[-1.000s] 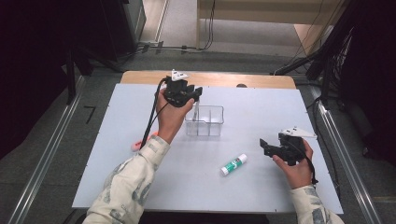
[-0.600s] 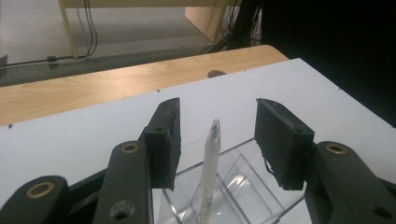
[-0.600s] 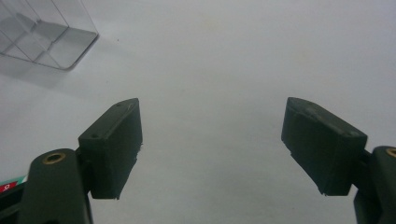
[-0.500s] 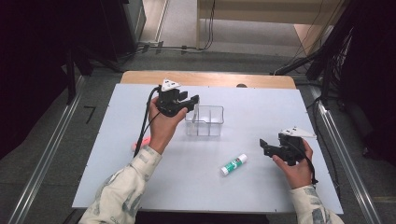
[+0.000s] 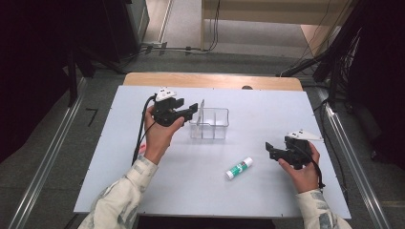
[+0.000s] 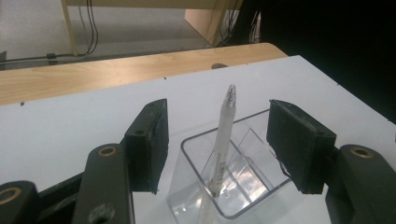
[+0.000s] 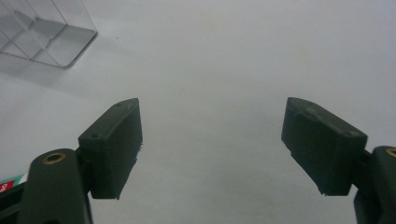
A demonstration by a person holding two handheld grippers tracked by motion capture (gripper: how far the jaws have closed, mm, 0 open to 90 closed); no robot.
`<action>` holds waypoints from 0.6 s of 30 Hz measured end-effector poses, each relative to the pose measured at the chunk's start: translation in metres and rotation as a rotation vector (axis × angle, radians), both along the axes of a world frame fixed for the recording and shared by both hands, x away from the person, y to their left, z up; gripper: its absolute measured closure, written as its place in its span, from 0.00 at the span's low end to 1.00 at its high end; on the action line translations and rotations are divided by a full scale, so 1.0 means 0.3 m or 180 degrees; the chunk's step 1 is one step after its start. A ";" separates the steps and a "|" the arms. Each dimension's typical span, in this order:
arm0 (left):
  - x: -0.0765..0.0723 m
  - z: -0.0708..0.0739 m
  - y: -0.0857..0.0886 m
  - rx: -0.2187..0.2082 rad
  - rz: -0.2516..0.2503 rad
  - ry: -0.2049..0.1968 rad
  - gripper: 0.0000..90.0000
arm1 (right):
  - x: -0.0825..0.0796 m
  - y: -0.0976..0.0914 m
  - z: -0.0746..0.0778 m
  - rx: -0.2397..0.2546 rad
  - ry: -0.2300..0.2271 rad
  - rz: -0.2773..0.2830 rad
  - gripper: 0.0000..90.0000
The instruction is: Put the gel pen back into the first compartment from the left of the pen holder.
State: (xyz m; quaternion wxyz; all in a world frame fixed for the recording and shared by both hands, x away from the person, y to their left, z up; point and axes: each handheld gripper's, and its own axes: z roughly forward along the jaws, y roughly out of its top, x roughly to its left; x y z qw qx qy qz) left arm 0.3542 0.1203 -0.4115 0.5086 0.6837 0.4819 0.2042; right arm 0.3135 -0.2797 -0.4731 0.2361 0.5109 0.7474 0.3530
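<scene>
A clear plastic organizer (image 5: 212, 125) with compartments stands mid-table. A slim translucent pen (image 5: 201, 109) leans upright in its left end. My left gripper (image 5: 190, 111) sits just left of the organizer, pointing at it. Its jaws have just been opening. In the left gripper view the pen (image 6: 223, 135) stands free in the organizer (image 6: 252, 186) beyond the left gripper (image 6: 217, 123), and neither pad touches it. My right gripper (image 5: 270, 148) rests open at the right, low over the table, with nothing in it (image 7: 210, 135).
A white and green glue stick (image 5: 239, 168) lies on the white tabletop (image 5: 143, 191), between the organizer and my right gripper. Its label shows at the corner (image 7: 8, 183) of the right gripper view. A wooden strip (image 5: 215, 80) runs along the far edge.
My left gripper has drawn back to the left and lower, from over the organizer, with its jaws spreading. The pen now stands in the organizer. The right gripper has stayed still.
</scene>
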 end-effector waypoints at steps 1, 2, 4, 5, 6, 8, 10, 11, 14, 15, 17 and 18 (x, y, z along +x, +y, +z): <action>-0.003 -0.002 0.005 0.0005 0.0015 0.0003 0.44 | 0.000 0.000 0.000 -0.0005 0.0002 -0.0001 0.21; -0.006 -0.005 0.011 -0.0009 0.0028 -0.0001 0.43 | 0.000 0.001 0.000 0.0000 0.0007 -0.0002 0.21; -0.013 -0.008 0.024 -0.0013 0.0040 0.0004 0.43 | 0.000 0.001 -0.001 -0.0005 0.0006 -0.0002 0.21; -0.016 -0.009 0.030 -0.0027 0.0044 0.0008 0.43 | 0.001 0.001 -0.001 -0.0008 0.0004 -0.0001 0.21; -0.019 -0.011 0.036 -0.0030 0.0044 0.0006 0.43 | 0.001 0.002 -0.001 -0.0011 0.0004 -0.0003 0.21; -0.026 -0.015 0.047 -0.0035 0.0051 0.0017 0.42 | 0.001 0.003 -0.002 -0.0011 0.0004 -0.0010 0.21; -0.032 -0.021 0.054 -0.0021 0.0050 0.0034 0.40 | 0.001 0.003 -0.002 -0.0011 0.0004 -0.0012 0.21; -0.035 -0.024 0.059 -0.0009 0.0037 0.0042 0.40 | 0.002 0.003 -0.002 -0.0017 0.0004 -0.0009 0.21; -0.044 -0.035 0.072 0.0009 0.0034 0.0063 0.39 | 0.001 0.003 -0.003 -0.0021 0.0005 -0.0009 0.21; -0.046 -0.038 0.078 0.0013 0.0032 0.0061 0.39 | 0.001 0.003 -0.003 -0.0022 0.0006 -0.0010 0.21; -0.050 -0.045 0.090 0.0024 0.0051 0.0058 0.39 | 0.002 0.004 -0.003 -0.0022 0.0004 -0.0013 0.21; -0.052 -0.048 0.096 0.0018 0.0055 0.0071 0.39 | 0.002 0.004 -0.003 -0.0028 0.0005 -0.0014 0.21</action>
